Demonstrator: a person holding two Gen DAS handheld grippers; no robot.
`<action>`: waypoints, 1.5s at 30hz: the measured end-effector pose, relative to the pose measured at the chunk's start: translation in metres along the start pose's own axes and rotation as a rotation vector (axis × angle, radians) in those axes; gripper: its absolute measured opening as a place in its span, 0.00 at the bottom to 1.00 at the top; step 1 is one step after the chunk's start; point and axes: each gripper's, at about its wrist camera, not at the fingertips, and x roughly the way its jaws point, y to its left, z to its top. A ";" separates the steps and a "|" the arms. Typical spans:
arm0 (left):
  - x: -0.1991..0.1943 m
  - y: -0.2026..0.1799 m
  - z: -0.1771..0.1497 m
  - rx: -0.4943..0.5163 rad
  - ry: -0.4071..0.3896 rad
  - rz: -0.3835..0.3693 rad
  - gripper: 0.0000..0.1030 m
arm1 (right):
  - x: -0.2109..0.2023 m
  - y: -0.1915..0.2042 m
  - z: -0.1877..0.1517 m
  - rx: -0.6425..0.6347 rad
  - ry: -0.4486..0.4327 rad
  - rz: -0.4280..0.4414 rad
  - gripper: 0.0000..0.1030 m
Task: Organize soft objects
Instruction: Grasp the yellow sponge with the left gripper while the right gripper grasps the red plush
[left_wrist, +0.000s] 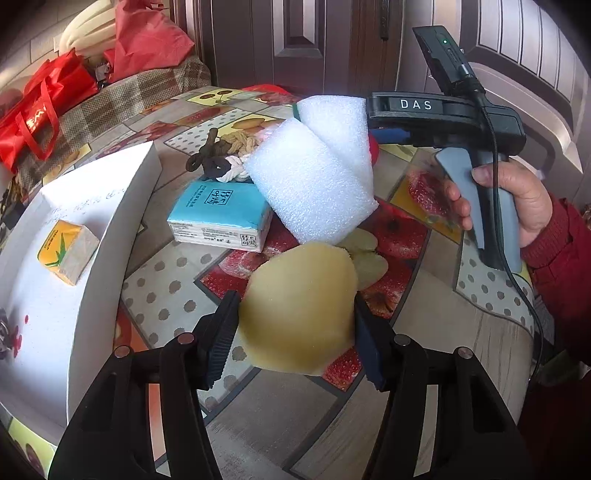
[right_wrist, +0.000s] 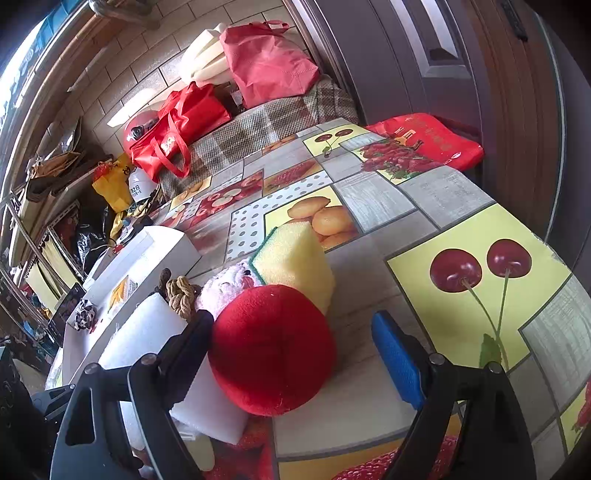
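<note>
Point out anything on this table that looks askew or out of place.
The white foam sheet stands out: it is folded over and propped at a slant, leaning above the blue tissue pack instead of lying flat. The pale yellow sponge bulges between the left gripper pads.

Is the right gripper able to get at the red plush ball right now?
Probably yes: the red plush ball already sits between the right gripper's open jaws, with nothing covering it.
</note>
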 end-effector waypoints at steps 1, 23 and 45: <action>0.001 -0.001 0.000 0.003 0.002 0.002 0.54 | 0.001 -0.001 0.000 0.006 0.006 0.005 0.84; -0.061 0.013 -0.008 -0.068 -0.362 0.061 0.45 | -0.080 0.014 -0.015 -0.036 -0.432 -0.048 0.53; -0.089 0.048 -0.028 -0.196 -0.496 0.212 0.45 | -0.077 0.089 -0.038 -0.269 -0.486 -0.033 0.53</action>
